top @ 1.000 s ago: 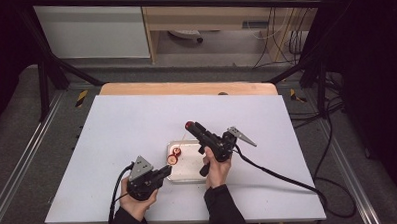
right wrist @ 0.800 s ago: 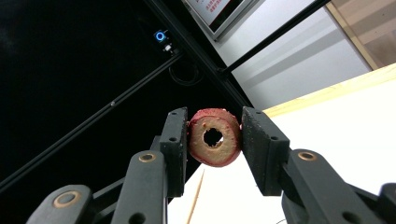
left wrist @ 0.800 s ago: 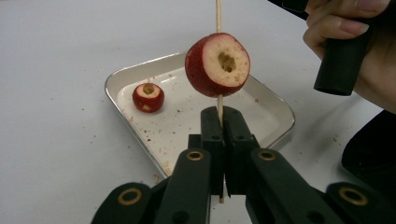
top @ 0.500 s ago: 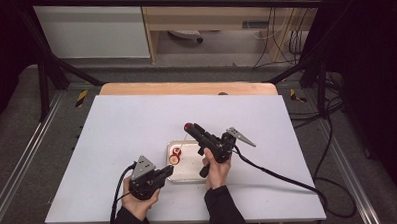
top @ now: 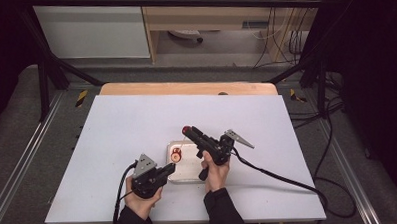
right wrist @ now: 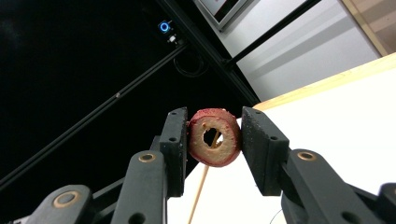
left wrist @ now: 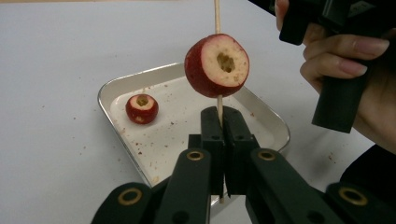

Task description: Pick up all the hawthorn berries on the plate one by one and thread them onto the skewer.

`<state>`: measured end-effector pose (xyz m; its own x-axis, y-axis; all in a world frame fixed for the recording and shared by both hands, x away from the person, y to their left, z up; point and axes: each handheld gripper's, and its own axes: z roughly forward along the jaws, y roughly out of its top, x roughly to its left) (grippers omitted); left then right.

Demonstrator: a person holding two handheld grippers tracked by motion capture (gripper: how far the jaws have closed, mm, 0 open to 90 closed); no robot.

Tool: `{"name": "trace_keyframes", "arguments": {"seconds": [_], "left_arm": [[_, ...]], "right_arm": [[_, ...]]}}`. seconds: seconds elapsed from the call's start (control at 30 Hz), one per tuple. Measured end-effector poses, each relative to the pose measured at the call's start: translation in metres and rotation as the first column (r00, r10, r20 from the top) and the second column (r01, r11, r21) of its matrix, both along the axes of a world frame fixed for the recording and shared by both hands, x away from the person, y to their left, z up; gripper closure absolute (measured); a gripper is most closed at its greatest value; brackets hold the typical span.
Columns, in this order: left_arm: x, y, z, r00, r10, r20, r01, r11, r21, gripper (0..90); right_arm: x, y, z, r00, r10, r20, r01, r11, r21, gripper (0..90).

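A wooden skewer [left wrist: 217,18] bearing a cored hawthorn [left wrist: 217,65] is clamped by the left hand-held gripper [left wrist: 223,122] above the tray [left wrist: 116,91]; another cored fruit [right wrist: 215,137] is pinched by the right hand-held gripper [right wrist: 214,140].

This looks like a lab recording bay. A white table [top: 137,124] stands inside a black metal frame [top: 44,62], with dark curtains around it and loose cables [top: 332,137] on the grey floor
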<state>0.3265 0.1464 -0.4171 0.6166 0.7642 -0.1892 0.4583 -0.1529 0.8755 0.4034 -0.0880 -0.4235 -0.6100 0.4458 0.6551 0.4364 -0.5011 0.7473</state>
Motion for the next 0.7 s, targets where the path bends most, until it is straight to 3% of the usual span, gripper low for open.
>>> {"name": "trace_keyframes", "arguments": {"seconds": [0.3,0.4,0.7], "left_arm": [[0.004,-0.004,-0.004,0.9999,-0.009,-0.008,0.01,0.9996,0.025,88.2],[0.003,-0.004,-0.001,0.9999,-0.009,0.011,0.009,0.9998,0.016,88.3],[0.012,-0.008,0.002,1.0,0.001,-0.008,-0.001,1.0,0.01,88.3]], "right_arm": [[-0.004,0.0,0.001,0.9999,0.015,-0.001,-0.015,1.0,-0.021,62.8],[-0.004,0.0,0.001,0.9994,0.03,-0.018,-0.03,0.999,-0.024,62.9],[-0.008,0.005,-0.007,0.9975,0.064,-0.03,-0.065,0.996,-0.057,62.9]]}}
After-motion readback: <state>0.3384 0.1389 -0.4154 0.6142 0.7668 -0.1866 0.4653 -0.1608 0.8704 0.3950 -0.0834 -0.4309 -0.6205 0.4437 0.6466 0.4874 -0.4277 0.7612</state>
